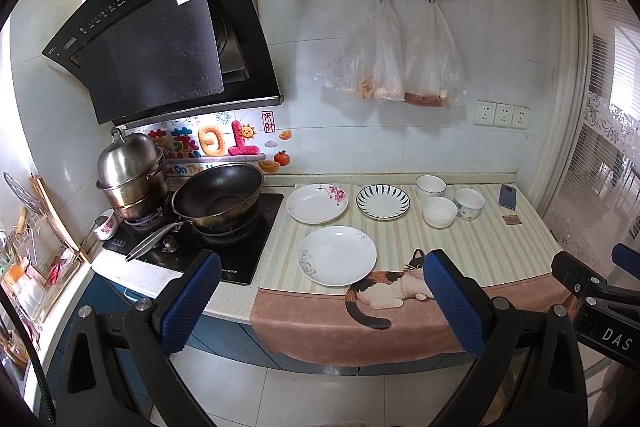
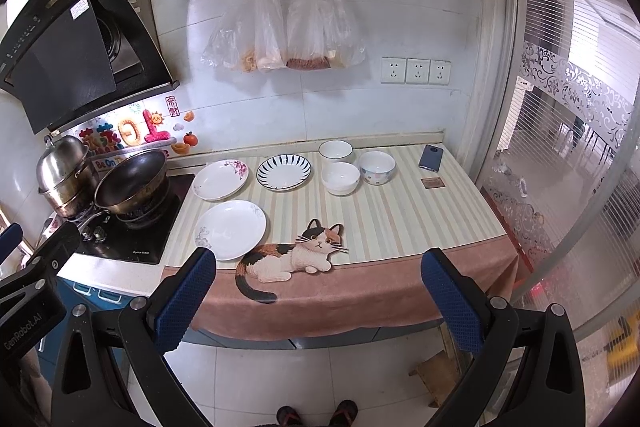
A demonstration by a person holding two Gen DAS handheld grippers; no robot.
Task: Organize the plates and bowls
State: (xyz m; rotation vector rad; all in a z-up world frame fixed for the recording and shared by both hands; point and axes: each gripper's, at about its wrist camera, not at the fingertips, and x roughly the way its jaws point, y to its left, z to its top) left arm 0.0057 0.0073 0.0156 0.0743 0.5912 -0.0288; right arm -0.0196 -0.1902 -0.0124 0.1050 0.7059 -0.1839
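Observation:
Three plates lie on the striped mat: a white plate with grey scrolls at the front, a pink-flower plate behind it, and a blue-striped plate to its right. Three bowls stand further right: a white bowl with a dark rim, a plain white bowl and a patterned bowl. My left gripper and right gripper are both open and empty, held in front of the counter edge, apart from the dishes.
A stove with a black wok and a steel steamer pot is on the left. A phone and a small brown square lie at the right. A cat-pattern towel hangs over the front edge. A glass door is at the right.

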